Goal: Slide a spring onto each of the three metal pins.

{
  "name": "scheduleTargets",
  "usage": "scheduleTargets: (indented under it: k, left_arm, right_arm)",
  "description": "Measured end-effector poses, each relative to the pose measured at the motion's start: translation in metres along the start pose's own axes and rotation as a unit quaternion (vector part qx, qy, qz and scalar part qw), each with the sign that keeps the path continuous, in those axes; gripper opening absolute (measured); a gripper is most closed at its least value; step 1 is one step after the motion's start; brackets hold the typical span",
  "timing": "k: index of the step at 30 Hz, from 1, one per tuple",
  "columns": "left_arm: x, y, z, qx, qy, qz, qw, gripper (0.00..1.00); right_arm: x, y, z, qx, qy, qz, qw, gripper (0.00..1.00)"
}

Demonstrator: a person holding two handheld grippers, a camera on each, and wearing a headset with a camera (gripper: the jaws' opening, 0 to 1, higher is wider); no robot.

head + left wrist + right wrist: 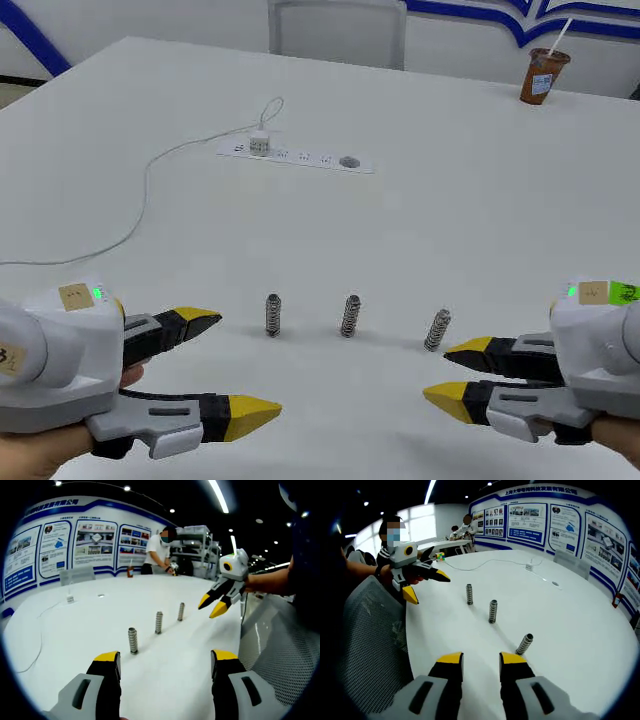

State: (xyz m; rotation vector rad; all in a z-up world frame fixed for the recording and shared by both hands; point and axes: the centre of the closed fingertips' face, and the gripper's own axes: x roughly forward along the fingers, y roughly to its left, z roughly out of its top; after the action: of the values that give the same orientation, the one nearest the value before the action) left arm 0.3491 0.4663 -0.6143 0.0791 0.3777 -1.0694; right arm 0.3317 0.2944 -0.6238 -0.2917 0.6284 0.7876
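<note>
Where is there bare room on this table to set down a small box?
The widest bare patch of the table lies between the power strip and the row of three springs. The right side, up to the cup, is also bare. It is crowded in front, where the left gripper and right gripper flank the springs.

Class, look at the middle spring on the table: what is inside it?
The middle spring stands upright on the white table. Its coils cover the inside; whether a pin sits there cannot be seen.
</note>
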Motion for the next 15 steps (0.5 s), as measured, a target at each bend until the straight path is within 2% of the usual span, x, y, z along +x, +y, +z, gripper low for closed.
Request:
scheduleTargets:
  k: [5, 10, 15]
  left_arm:
    - [0.000, 0.001, -0.002, -0.003, 0.002, 0.001, 1.0000, 0.75]
    - [0.001, 0.001, -0.005, -0.005, 0.005, 0.001, 1.0000, 0.76]
    - [0.001, 0.002, -0.008, -0.008, 0.007, 0.002, 0.9999, 0.76]
  right_arm:
    - [-0.012, -0.016, -0.004, 0.015, -0.011, -0.021, 0.9996, 0.33]
    - [-0.018, -0.024, -0.011, 0.019, -0.013, -0.031, 0.9993, 0.36]
    - [-0.023, -0.029, -0.014, 0.016, -0.027, -0.040, 0.9987, 0.44]
